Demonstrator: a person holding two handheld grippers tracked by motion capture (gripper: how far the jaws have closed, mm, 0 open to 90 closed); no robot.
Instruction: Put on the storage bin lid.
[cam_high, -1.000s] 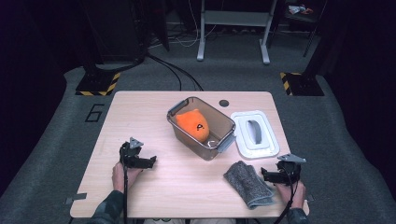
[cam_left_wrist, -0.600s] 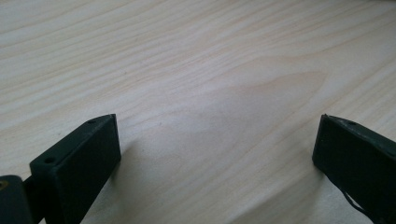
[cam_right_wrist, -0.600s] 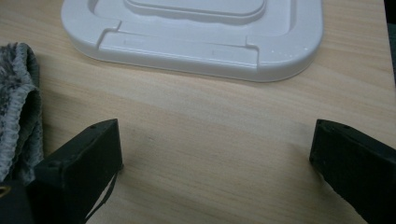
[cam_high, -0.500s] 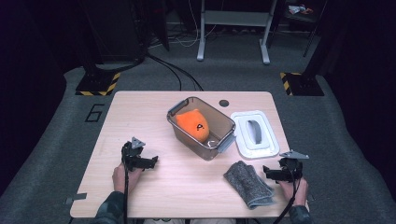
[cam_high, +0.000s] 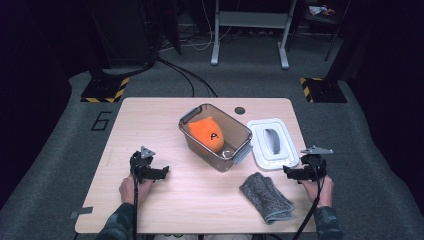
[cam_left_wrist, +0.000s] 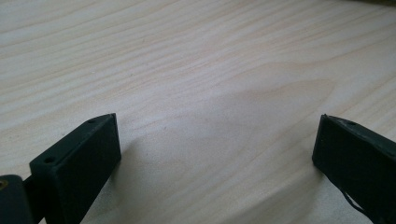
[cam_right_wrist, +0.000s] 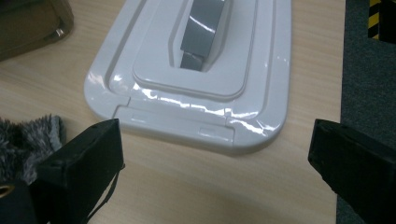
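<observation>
Both my grippers, left (cam_high: 161, 172) and right (cam_high: 289, 172), wide open, empty; white lid (cam_right_wrist: 196, 74) just ahead of right fingers (cam_right_wrist: 79, 163), grey cloth (cam_high: 265, 196) beside, bin (cam_high: 216, 136) cut off.

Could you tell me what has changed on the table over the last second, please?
Very little. The right gripper eased slightly toward the table's right edge; the left gripper barely shifted. Both are open and empty. The clear bin with the orange toy, the white lid and the grey cloth stayed put.
</observation>
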